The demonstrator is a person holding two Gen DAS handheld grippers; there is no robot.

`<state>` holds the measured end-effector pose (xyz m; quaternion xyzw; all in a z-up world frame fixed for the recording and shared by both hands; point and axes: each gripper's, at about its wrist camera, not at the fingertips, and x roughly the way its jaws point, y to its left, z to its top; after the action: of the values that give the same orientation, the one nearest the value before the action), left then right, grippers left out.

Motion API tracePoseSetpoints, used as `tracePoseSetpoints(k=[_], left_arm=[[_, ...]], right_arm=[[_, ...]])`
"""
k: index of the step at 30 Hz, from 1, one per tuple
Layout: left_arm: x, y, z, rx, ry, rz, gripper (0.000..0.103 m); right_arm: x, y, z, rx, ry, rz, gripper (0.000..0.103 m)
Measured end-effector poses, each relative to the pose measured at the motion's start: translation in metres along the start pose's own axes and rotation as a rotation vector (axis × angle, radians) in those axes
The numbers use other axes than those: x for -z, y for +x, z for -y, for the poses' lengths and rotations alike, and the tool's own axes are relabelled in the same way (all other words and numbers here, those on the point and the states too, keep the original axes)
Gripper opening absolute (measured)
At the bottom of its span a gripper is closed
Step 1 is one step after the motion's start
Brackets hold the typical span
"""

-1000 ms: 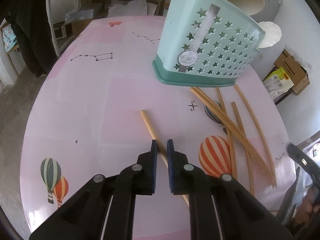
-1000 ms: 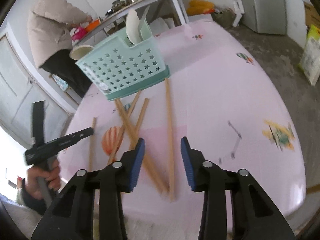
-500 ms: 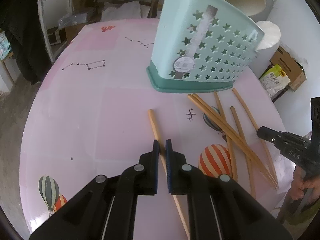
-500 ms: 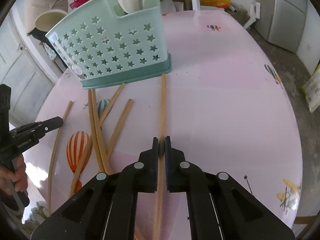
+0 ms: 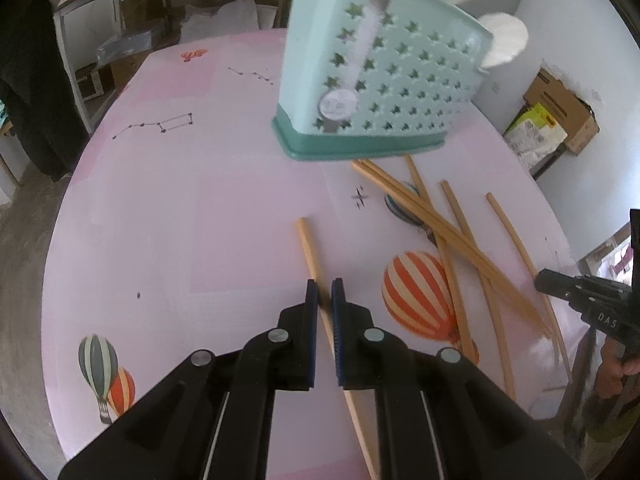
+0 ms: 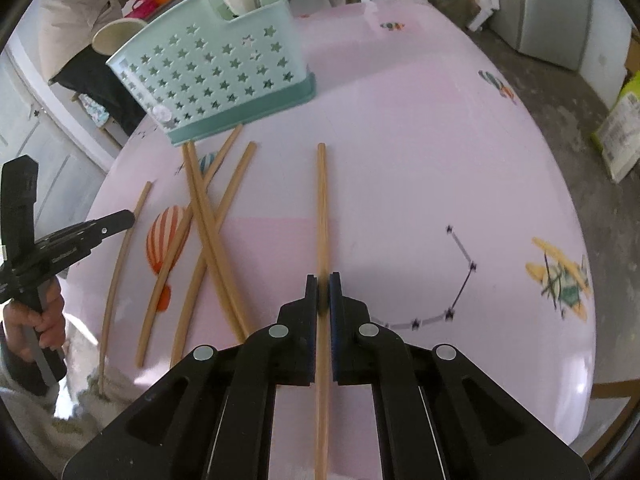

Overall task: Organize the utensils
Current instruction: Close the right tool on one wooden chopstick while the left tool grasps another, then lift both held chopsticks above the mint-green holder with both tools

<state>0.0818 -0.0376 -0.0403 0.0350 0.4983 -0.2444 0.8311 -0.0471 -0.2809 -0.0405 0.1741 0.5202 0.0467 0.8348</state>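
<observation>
Room: grey concrete floor, a metal-framed bench behind the table, cardboard boxes [image 5: 568,112] by the wall, a grey cabinet [image 6: 560,12] in a corner.
Table [image 5: 180,208]: round, pink, printed with hot-air balloons and star patterns.
Person [image 6: 80,8]: stands at the bench beyond the far edge.
Utensil basket [image 5: 380,84]: mint green, star-shaped holes, near the far edge, with white ladles standing in it.
Loose chopsticks [image 6: 208,216]: wooden, crossed in a heap between the basket and the near edge.
Left gripper [image 5: 325,292]: clenched on one chopstick [image 5: 306,240], which lies apart from the heap.
Right gripper [image 6: 323,286]: clenched on another chopstick [image 6: 321,200] pointing toward the basket.
</observation>
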Motion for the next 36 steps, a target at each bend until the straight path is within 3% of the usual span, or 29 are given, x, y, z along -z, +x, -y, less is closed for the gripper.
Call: tracePoseSetpoints(k=[3,6,15,22,28,36], left_arm=[[0.002,0.001,0.006,-0.026,0.022,-0.009,0.009],[0.001,0.003,0.011,-0.062,0.045,-0.014,0.009],[-0.008,0.012,0.021,-0.181,0.101,0.008,0.01],[-0.015,0.014,0.021,-0.212,0.102,0.012,0.01],[-0.016,0.015,0.023,-0.232,0.115,0.017,0.01],[-0.015,0.015,0.024,-0.238,0.119,0.02,0.01]], right_arm=[[-0.002,0.0,0.002,-0.011,0.007,-0.001,0.008],[-0.013,0.003,0.0,-0.021,0.0,0.009,0.023],[-0.041,0.024,-0.017,0.056,-0.077,0.027,0.023],[-0.057,0.036,-0.032,0.14,-0.164,0.033,0.019],[-0.063,0.036,-0.028,0.146,-0.16,0.026,0.005],[-0.07,0.021,-0.022,0.122,-0.111,0.087,0.004]])
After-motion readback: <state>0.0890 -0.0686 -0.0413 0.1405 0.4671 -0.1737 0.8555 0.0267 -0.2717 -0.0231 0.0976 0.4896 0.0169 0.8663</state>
